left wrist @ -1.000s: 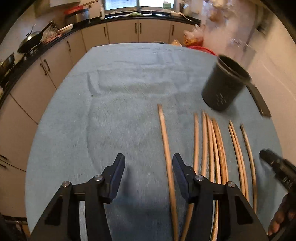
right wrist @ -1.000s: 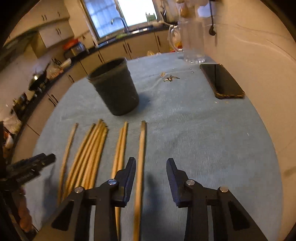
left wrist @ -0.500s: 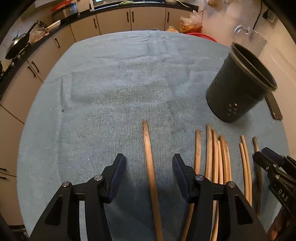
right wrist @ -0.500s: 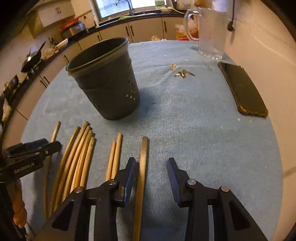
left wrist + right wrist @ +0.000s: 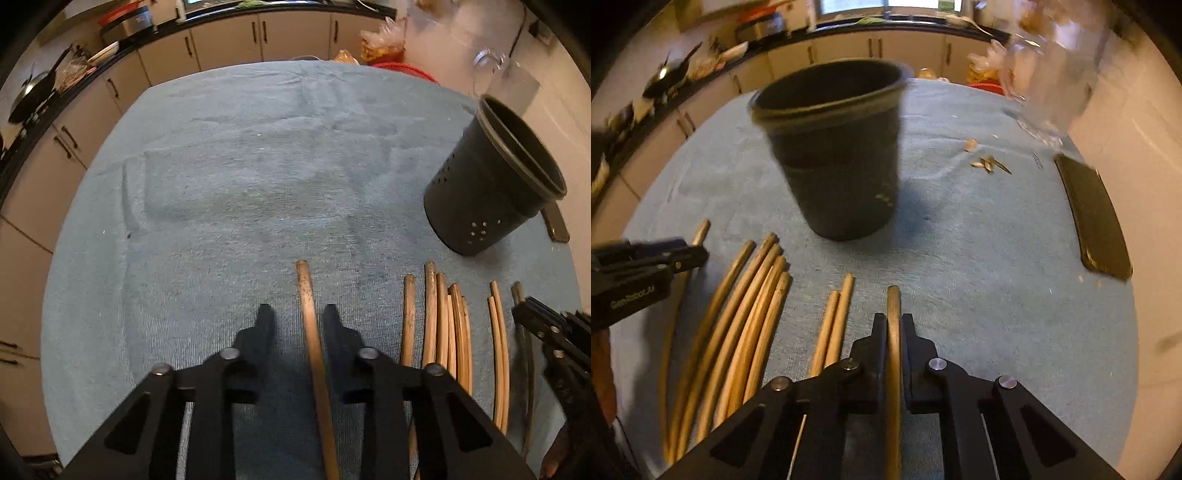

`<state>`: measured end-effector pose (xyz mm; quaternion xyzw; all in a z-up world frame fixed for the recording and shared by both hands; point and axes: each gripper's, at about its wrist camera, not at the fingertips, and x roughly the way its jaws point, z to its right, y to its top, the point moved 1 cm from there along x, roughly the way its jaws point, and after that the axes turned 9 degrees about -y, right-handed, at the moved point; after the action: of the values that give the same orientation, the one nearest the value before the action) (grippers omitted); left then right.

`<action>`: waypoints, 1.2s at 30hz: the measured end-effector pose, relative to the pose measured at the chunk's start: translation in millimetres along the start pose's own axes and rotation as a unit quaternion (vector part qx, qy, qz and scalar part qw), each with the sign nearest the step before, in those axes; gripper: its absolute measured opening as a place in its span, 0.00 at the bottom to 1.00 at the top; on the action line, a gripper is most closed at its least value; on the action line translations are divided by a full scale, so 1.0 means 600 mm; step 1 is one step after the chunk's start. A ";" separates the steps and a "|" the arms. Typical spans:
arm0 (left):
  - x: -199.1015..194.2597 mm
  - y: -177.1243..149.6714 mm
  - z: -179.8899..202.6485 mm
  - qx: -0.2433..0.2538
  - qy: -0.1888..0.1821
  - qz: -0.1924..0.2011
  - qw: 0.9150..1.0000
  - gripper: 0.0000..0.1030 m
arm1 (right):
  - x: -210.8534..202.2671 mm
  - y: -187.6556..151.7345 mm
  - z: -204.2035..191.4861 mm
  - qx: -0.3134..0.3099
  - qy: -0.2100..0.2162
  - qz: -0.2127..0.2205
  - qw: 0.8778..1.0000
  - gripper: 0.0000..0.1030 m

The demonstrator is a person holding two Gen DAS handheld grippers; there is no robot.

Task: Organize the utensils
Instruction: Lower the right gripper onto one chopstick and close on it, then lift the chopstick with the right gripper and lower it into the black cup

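Several wooden chopsticks lie side by side on a blue towel [image 5: 240, 184]. The leftmost chopstick [image 5: 304, 284] runs between the fingers of my left gripper [image 5: 298, 317], whose jaws are closing; a gap still shows on the stick's left side. My right gripper [image 5: 893, 321] is shut on the rightmost chopstick [image 5: 893, 302], which lies flat on the towel. Between the two lie a bundle of chopsticks [image 5: 746, 314] and a pair [image 5: 834, 321]. A black perforated utensil holder [image 5: 838, 155] stands upright beyond the sticks. Each gripper also shows in the other's view, the left gripper [image 5: 696, 253] and the right gripper [image 5: 524, 314].
A dark phone [image 5: 1097, 221] lies at the right edge of the towel. A glass pitcher [image 5: 1060, 74] stands at the far right, with small scraps [image 5: 990, 164] near it. Kitchen cabinets and a counter run behind the table.
Both pairs of jaws have narrowed. The right one has closed onto the rightmost chopstick. The left one has drawn in around the leftmost chopstick. Both hands came nearer the sticks' far ends.
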<state>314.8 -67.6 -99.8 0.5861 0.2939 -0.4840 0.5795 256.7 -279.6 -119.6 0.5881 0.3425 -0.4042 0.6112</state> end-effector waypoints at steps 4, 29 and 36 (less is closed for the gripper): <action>-0.004 -0.016 0.023 0.065 0.030 0.012 0.997 0.08 | -0.047 -0.012 0.045 0.046 0.018 0.047 0.998 0.08; -0.354 -0.143 -0.003 -0.034 0.004 0.226 0.973 0.07 | -0.404 -0.125 0.144 0.152 0.040 0.285 0.945 0.08; -0.371 -0.160 -0.002 -0.034 -0.006 0.232 0.972 0.07 | -0.419 -0.135 0.145 0.158 0.035 0.296 0.942 0.08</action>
<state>148.6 -3.1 64.1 0.6154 0.1625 -0.3299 0.6972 68.9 -341.8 75.7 0.7655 0.1063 -0.2331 0.5903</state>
